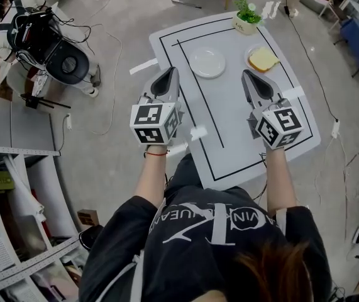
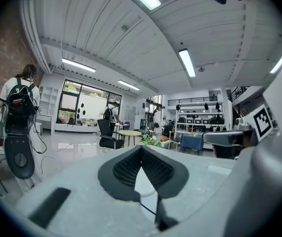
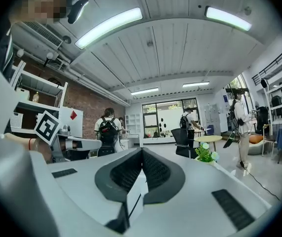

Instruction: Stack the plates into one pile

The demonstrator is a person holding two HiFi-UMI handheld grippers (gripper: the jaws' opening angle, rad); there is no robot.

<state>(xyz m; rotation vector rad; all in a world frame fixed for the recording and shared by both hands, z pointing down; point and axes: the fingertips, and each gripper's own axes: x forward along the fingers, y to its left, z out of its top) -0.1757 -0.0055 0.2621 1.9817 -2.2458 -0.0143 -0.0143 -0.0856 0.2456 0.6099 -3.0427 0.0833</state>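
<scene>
The white desk [image 1: 229, 121], marked with black rectangle lines, lies below and in front of me. Both my forearms reach forward side by side from my body, roughly parallel and well apart, wrists straight, with a red band [image 1: 156, 153] round my left wrist.

My left gripper [image 1: 168, 74] hovers over the desk's left edge, its marker cube [image 1: 155, 123] close to my hand and its nose aimed toward the far edge. It points about level, and its 2 jaws are pressed together with nothing between them. My right gripper [image 1: 249, 75] hovers above the desk's right half, inside the right edge, and it too points about level toward the far edge. Its jaws are also closed tight on nothing, and its marker cube [image 1: 280, 126] sits over the near right part of the desk.

The 2 plates lie apart, not stacked. The empty white plate [image 1: 207, 62] sits near the middle of the far edge, just ahead of my left gripper's tip. The second plate [image 1: 254, 60] lies by the right edge near the far right corner, with a slice of bread [image 1: 264, 58] on it. A small potted plant [image 1: 247, 14] stands at the far right corner.
</scene>
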